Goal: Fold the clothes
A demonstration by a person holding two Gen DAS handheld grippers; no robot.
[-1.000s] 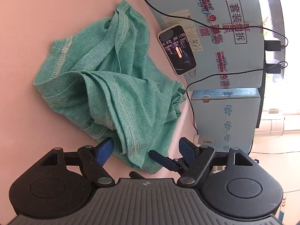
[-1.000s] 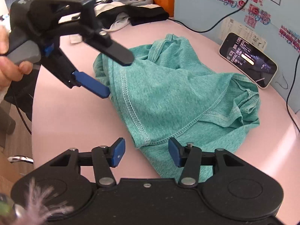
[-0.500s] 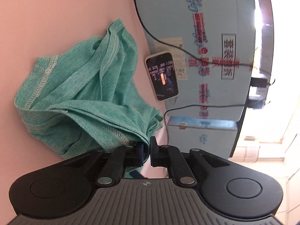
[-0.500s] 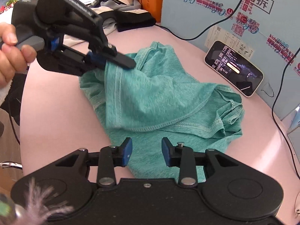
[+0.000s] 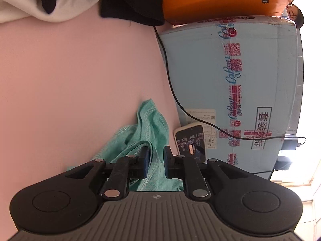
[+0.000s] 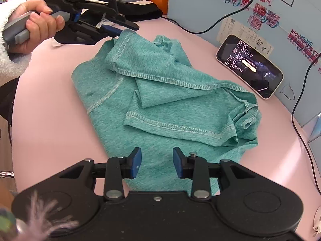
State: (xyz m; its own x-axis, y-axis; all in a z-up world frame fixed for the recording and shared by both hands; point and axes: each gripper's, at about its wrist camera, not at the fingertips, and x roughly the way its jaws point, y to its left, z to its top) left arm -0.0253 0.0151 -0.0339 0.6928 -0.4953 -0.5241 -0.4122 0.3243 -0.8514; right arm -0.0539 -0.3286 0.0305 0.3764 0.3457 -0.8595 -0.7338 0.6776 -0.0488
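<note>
Left gripper (image 5: 155,157) jaws opening, green shirt (image 6: 160,104) hem between them — right gripper (image 6: 157,161) jaws spread above it.

Left gripper (image 6: 122,28): we closed it on the green shirt (image 6: 160,100) hem, pulled toward upper left; jaws now opening.
Right gripper (image 6: 157,163): we narrowed it.

A teal heathered knit garment (image 6: 164,100) with pale overlock stitching lies on a smooth, matt pink tabletop (image 6: 50,124). At right, a glossy glass-faced phone (image 6: 250,66) leans on a light blue printed cardboard box (image 6: 200,10). Upper left, a fluffy white fleece sleeve (image 6: 12,60).
</note>
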